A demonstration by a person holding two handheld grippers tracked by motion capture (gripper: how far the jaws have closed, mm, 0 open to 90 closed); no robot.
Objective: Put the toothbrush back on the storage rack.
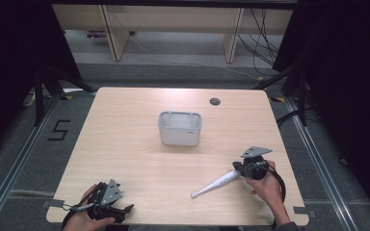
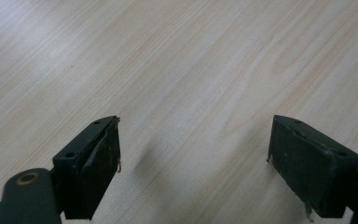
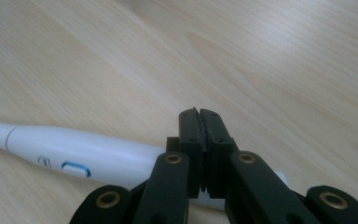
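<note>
A white electric toothbrush (image 1: 217, 184) lies flat on the wooden table (image 1: 139, 159) at the front right, its head pointing toward the front middle. My right gripper (image 1: 237, 168) sits at the handle's thick end. In the right gripper view the gripper (image 3: 199, 114) is shut, pad against pad, with nothing between, and the toothbrush handle (image 3: 74, 154) with its blue-ringed button passes under the jaws. My left gripper (image 1: 126, 210) rests at the table's front left corner. In the left gripper view it (image 2: 193, 140) stands open over bare wood.
A white rectangular bin (image 1: 179, 135) stands open-topped at the table's middle, well beyond both grippers. A round cable hole (image 1: 215, 101) sits near the far edge. Dark floor and rails surround the table.
</note>
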